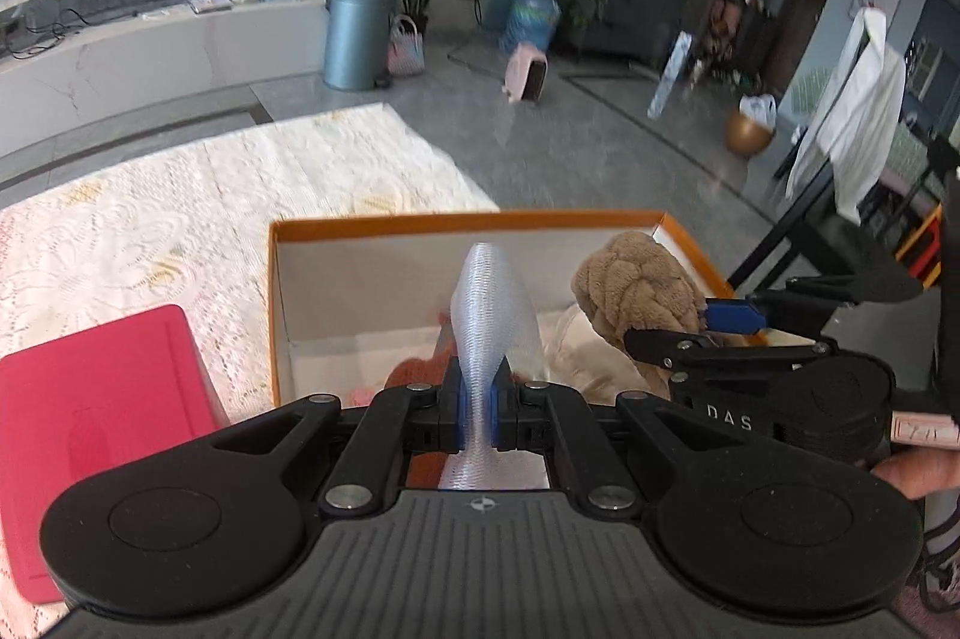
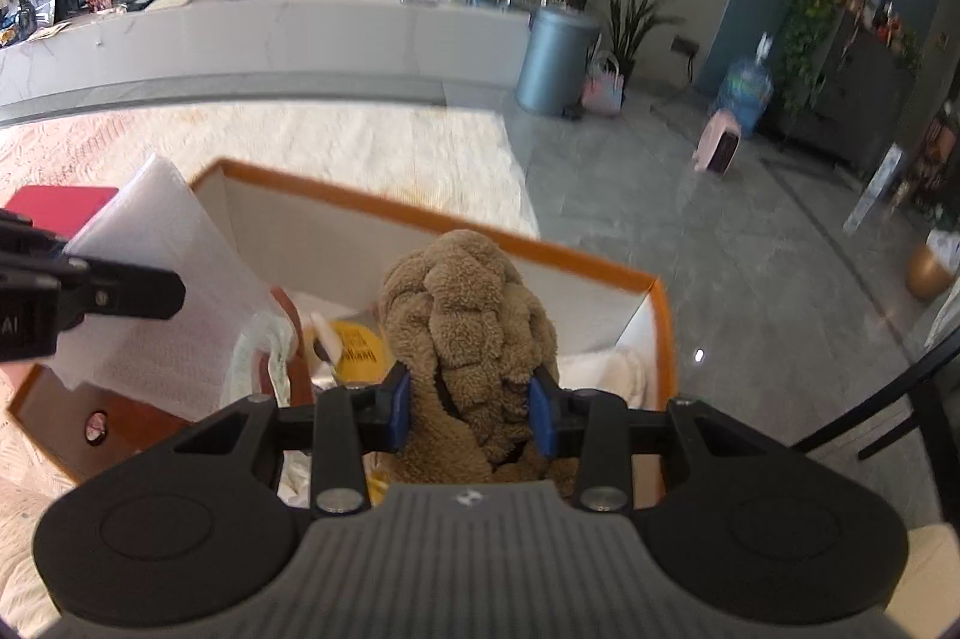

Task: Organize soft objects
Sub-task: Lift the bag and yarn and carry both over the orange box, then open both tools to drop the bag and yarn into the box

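Observation:
An orange-rimmed cardboard box point(image 1: 456, 221) with white inner walls stands on a lace-covered table; it also shows in the right wrist view point(image 2: 600, 267). My left gripper point(image 1: 478, 414) is shut on a white foam wrap sheet point(image 1: 492, 315), held upright over the box; the sheet shows in the right wrist view point(image 2: 162, 291). My right gripper point(image 2: 471, 408) is shut on a brown plush toy point(image 2: 468, 333), held above the box's right part; the toy also shows in the left wrist view point(image 1: 636, 291). Other soft items lie inside the box, partly hidden.
A red flat case point(image 1: 102, 435) lies left of the box on the lace tablecloth point(image 1: 210, 201). A yellow item point(image 2: 357, 351) lies in the box. Black chair frame point(image 1: 798, 219) stands to the right. Grey floor, a blue bin point(image 1: 354, 36) and plants lie beyond.

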The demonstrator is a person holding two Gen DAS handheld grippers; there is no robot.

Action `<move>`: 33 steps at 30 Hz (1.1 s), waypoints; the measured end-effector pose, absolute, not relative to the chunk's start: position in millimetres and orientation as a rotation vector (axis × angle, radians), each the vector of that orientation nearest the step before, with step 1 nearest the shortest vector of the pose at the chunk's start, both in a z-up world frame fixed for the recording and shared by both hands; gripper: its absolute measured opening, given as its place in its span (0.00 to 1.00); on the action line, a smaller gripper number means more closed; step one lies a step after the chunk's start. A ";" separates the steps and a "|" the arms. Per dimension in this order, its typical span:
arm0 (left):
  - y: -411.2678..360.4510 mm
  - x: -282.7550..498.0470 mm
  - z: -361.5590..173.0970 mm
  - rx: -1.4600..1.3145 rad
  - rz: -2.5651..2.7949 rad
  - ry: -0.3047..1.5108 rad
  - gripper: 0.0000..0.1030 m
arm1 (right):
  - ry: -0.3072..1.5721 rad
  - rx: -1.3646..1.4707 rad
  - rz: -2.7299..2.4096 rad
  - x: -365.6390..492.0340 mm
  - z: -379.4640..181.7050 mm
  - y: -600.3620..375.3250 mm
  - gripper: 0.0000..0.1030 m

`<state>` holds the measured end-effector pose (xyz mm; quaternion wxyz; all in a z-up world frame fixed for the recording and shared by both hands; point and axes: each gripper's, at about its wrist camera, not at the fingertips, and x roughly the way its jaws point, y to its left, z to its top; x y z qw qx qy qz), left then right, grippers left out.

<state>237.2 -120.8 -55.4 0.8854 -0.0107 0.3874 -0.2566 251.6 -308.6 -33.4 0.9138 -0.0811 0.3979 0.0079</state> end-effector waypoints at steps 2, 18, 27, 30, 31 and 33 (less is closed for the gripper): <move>-126.1 241.8 -59.8 -0.011 -0.536 0.824 0.07 | 0.850 -0.162 0.013 260.0 -42.6 -310.8 0.38; -149.8 261.2 -79.7 0.139 -0.510 0.920 0.08 | 0.975 -0.207 0.037 288.5 -83.0 -310.9 0.42; -142.3 254.3 -70.4 0.123 -0.501 0.887 0.50 | 0.949 -0.240 0.054 276.8 -70.0 -304.2 0.53; -138.8 250.9 -61.2 0.121 -0.500 0.856 0.61 | 0.927 -0.261 0.056 270.9 -61.4 -301.9 0.57; -137.8 248.9 -58.0 0.122 -0.503 0.845 0.66 | 0.917 -0.271 0.056 268.2 -57.7 -300.7 0.58; -136.5 245.6 -51.5 0.125 -0.507 0.822 0.73 | 0.892 -0.290 0.058 262.1 -50.8 -298.6 0.63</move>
